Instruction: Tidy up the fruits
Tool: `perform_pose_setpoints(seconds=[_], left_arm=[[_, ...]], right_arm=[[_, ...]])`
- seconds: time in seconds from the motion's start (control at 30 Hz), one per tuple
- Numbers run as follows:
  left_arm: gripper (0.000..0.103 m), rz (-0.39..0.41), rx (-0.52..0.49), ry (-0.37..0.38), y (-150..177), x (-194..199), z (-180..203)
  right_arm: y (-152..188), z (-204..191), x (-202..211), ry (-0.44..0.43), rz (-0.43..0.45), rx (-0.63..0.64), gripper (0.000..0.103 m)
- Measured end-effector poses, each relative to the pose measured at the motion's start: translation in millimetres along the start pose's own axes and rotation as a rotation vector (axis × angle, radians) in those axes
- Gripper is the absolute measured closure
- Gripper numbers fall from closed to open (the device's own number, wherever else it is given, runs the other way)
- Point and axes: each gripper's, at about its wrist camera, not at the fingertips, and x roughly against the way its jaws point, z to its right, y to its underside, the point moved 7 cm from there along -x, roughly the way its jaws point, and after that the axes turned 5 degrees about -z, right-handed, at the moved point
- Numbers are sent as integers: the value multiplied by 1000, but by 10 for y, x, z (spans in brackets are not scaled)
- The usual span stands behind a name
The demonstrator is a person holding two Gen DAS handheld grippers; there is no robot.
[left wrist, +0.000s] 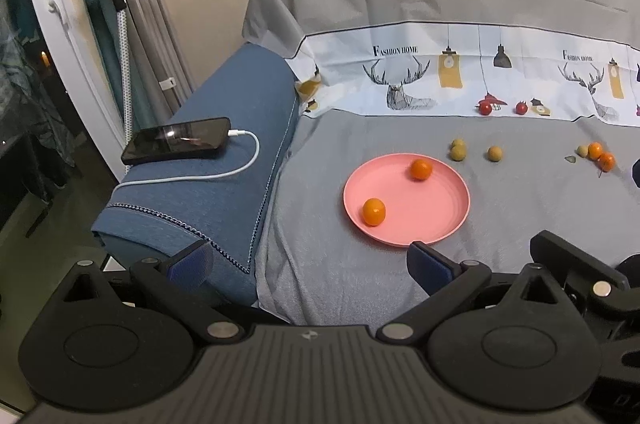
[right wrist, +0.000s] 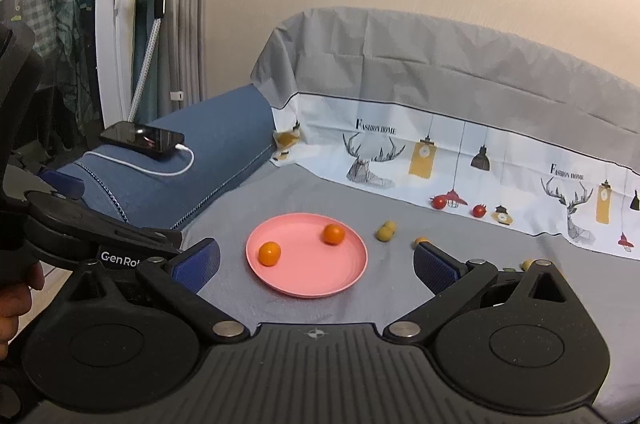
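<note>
A pink plate (left wrist: 424, 212) (right wrist: 312, 272) lies on the grey sofa cover. It holds two small oranges (left wrist: 374, 211) (right wrist: 269, 253), one near its front left and one at its far rim (left wrist: 421, 169). Yellow-green fruits (left wrist: 458, 150) (right wrist: 386, 232) lie just beyond the plate to the right. Two more oranges (left wrist: 600, 155) sit further right. Two red cherry tomatoes (left wrist: 485, 109) (right wrist: 439, 202) rest against the printed backrest. My left gripper (left wrist: 310, 260) is open and empty, short of the plate. My right gripper (right wrist: 316, 264) is wide open with nothing between its fingers, also short of the plate.
A black phone (left wrist: 176, 140) (right wrist: 142, 137) with a white charging cable lies on the blue armrest (left wrist: 224, 192) to the left. The left gripper's body and a hand (right wrist: 16, 300) fill the left edge of the right wrist view. A curtain and white rack stand beyond the armrest.
</note>
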Motion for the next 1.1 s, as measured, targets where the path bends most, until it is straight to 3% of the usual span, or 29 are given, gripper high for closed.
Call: perform_pose_setpoints(seconds=[1.1], left_arm=[[0, -15, -4, -8, 15, -8, -40]], right_arm=[[38, -43, 0, -15, -21, -17, 1]])
